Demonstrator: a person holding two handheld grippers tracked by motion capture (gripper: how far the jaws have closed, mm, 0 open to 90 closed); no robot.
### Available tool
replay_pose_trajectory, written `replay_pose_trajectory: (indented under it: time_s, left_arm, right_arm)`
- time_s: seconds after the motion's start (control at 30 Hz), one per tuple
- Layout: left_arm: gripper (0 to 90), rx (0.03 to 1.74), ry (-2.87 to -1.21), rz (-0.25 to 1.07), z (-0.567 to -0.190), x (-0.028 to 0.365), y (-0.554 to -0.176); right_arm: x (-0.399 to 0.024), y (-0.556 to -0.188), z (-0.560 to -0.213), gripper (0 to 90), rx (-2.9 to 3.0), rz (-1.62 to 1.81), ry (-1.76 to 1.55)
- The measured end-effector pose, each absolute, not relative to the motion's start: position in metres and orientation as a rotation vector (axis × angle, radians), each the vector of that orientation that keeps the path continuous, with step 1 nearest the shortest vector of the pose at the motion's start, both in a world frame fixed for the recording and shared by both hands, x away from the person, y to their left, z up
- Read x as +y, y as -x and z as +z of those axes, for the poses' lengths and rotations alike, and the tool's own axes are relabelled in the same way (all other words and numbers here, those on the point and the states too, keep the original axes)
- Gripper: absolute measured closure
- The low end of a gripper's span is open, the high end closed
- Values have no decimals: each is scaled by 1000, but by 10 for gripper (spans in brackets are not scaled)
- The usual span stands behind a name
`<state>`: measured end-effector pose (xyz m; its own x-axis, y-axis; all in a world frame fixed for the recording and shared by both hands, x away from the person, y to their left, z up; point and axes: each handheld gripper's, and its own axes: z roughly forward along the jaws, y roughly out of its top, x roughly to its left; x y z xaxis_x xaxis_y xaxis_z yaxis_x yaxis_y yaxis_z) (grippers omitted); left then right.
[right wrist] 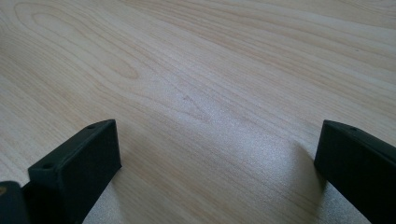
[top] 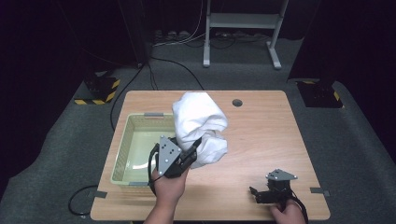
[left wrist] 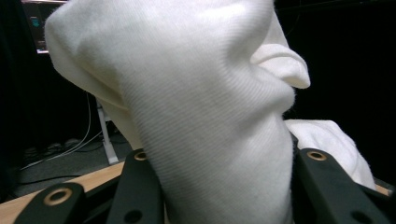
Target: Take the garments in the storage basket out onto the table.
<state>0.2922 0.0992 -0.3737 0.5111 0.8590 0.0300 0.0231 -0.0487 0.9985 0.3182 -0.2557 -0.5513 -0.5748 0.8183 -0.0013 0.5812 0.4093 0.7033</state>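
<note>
Your left hand-held gripper point(top: 192, 150) is clamped on the bunched white knit cloth point(top: 200, 126) — lifted beside the pale plastic basket point(top: 122, 158), likely for dropping in — while your right hand-held gripper point(top: 255, 192) rests open on the wooden surface point(top: 261, 135).

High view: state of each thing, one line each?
White cloth: bunched, lifted off the table, clamped in the left tool.
Left tool: shut on the cloth, raised beside the basket.
Right tool: open, nothing between its jaws, low over the table near its front edge.
Basket: upright on the table, holding nothing.
Table: bare wood.
</note>
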Motion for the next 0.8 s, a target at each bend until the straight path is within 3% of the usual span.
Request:
replay_pose_trajectory:
  time_s: [0.8]
  left_arm:
    - [596, 759, -1496, 768, -370, 65, -301]
  right_arm:
    - [-256, -318, -551, 1, 2325, 954, -1208]
